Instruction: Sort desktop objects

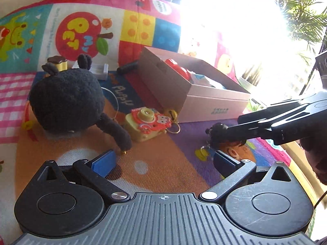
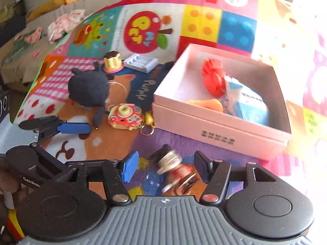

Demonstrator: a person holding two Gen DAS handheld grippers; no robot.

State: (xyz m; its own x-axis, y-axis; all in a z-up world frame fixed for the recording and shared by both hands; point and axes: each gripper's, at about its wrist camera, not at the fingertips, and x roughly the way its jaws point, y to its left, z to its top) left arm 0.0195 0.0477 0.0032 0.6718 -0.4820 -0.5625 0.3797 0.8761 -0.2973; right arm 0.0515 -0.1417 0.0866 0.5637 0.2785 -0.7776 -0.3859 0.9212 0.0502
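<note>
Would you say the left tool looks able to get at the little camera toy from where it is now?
Probably yes: the left tool is open, the camera toy lies just ahead on the mat, and only the black plush's limb crowds its left side.

Small doll (image 2: 175,169) between the right gripper's fingers (image 2: 129,166) is motion-blurred.

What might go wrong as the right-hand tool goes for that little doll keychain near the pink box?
The right gripper has its jaws open around the small doll keychain, which looks blurred, so the grip may land off-centre and let it slip. The keychain's ring trails on the mat and could snag. The pink box stands close ahead, so a lift might knock its near wall.
</note>
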